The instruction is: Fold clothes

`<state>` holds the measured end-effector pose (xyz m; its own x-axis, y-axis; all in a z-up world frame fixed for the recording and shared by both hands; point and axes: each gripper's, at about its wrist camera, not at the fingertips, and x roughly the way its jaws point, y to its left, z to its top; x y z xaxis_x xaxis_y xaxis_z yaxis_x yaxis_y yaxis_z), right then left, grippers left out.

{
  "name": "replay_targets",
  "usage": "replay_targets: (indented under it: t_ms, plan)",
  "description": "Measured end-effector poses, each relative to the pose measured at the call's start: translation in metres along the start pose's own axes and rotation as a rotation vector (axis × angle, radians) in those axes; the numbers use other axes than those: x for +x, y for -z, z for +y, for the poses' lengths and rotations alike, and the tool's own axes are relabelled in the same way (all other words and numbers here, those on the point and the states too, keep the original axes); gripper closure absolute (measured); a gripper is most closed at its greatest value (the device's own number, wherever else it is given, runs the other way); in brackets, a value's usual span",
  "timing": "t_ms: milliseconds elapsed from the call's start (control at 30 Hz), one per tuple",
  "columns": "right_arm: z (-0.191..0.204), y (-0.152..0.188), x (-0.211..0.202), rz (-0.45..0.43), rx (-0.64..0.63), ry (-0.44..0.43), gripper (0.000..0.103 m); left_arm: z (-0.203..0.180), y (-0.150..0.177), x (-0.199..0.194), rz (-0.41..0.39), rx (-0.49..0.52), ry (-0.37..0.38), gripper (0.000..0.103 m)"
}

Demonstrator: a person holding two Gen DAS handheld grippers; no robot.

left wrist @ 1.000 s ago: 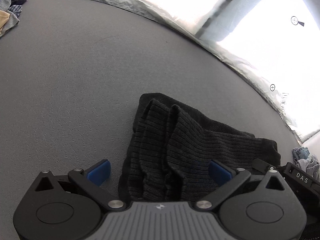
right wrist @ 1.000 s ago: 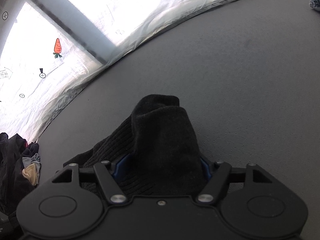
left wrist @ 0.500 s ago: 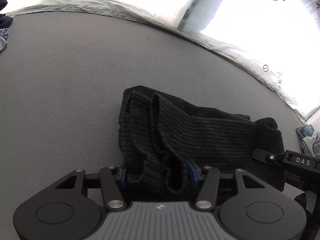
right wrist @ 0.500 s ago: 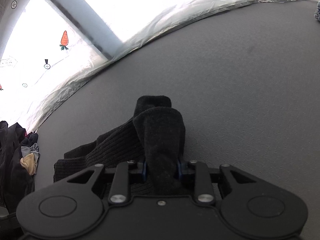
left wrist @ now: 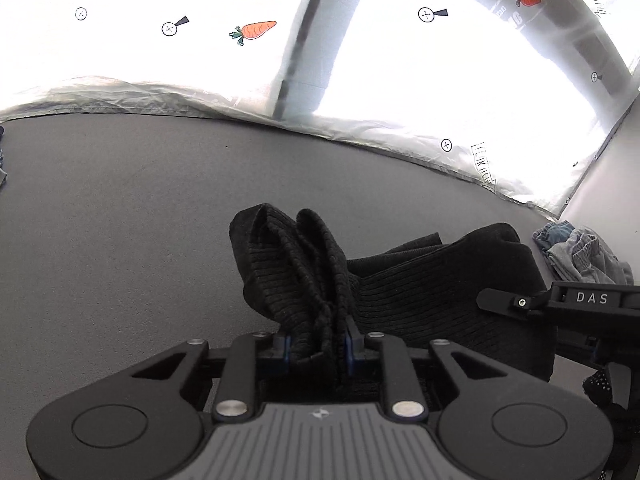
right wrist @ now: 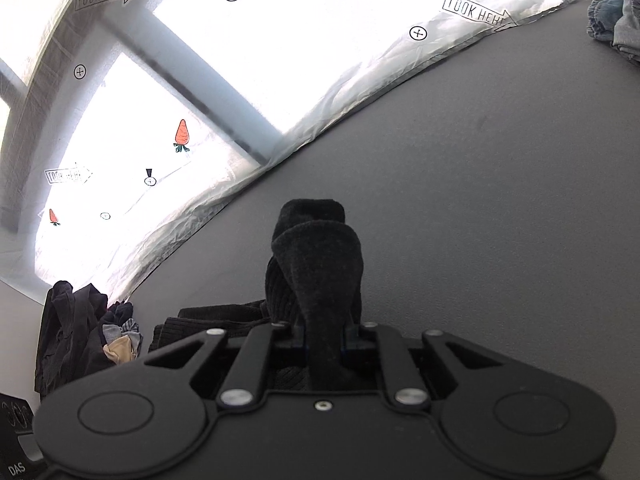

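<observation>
Black ribbed sweater (left wrist: 400, 292) hangs just above the grey tabletop (left wrist: 120, 220). I have just closed the left hand-held gripper (left wrist: 318, 346) on one bunched edge and the right hand-held gripper (right wrist: 324, 334), at 3 o'clock, on another, keeping both ends controlled for folding.

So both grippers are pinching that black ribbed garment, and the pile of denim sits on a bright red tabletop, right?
Not quite: the tabletop is dark grey, not red, as the right wrist view shows. The rest holds: the left gripper and right gripper both pinch the black ribbed garment, and the denim pile lies on that surface.
</observation>
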<state>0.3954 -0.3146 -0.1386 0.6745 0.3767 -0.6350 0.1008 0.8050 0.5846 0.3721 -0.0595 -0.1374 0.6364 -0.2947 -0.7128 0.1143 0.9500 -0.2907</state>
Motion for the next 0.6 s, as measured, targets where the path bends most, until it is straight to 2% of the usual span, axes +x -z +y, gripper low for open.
replay_targets:
  t_ms: [133, 333, 500, 600]
  plan:
    - [0.006, 0.013, -0.029, -0.027, -0.017, 0.002, 0.091, -0.013, 0.015, -0.026, -0.033, 0.031, 0.02, 0.079]
    - [0.012, 0.038, -0.067, -0.056, -0.008, 0.032, 0.091, -0.016, 0.039, -0.057, -0.046, 0.022, 0.065, 0.08]
    - [0.024, 0.068, -0.09, -0.048, -0.045, 0.125, 0.091, -0.011, 0.061, -0.075, 0.002, -0.021, 0.142, 0.08]
    - [0.02, 0.082, -0.105, -0.035, -0.032, 0.154, 0.091, -0.02, 0.072, -0.078, 0.033, 0.016, 0.174, 0.08]
